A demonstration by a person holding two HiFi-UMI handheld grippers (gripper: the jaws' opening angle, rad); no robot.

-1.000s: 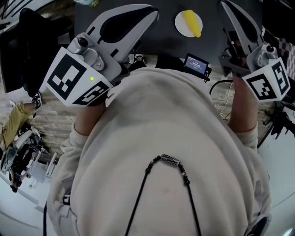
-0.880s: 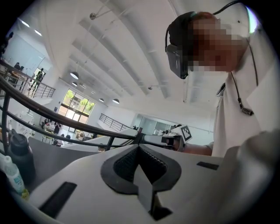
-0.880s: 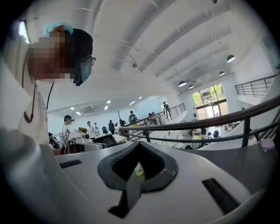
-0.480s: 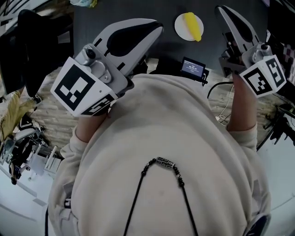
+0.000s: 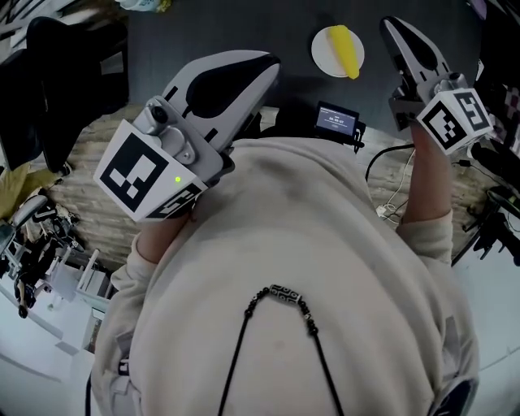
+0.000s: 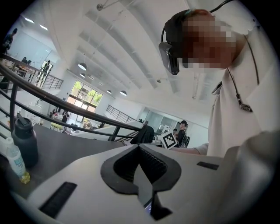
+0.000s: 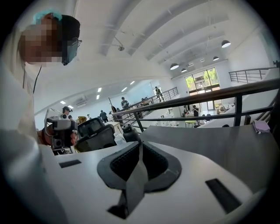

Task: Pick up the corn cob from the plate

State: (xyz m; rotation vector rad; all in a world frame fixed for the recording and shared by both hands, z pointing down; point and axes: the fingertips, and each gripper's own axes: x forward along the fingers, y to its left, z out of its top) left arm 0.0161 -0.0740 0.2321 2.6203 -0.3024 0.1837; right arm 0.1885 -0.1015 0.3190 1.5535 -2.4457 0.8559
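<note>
A yellow corn cob (image 5: 345, 50) lies on a small white plate (image 5: 324, 55) on the dark table (image 5: 203, 32), at the top of the head view. My right gripper (image 5: 388, 24) is shut and empty. It hovers just right of the plate, its tip level with the cob and apart from it. My left gripper (image 5: 272, 61) is also shut and empty, held well to the left of the plate above the table's near edge. Each gripper view shows closed jaws, left gripper (image 6: 140, 146) and right gripper (image 7: 140, 142), with nothing between them. Neither shows the cob.
A small black device with a lit screen (image 5: 335, 119) sits at the table's near edge below the plate. A black chair (image 5: 65, 73) stands at the left and cables (image 5: 390, 195) trail at the right. A dark bottle (image 6: 24, 142) and a clear one (image 6: 15, 162) stand on the table.
The right gripper has sunk away from the head camera toward the table and looks smaller. The left gripper has dropped a little. Both stayed shut; the cob and plate have not moved.
</note>
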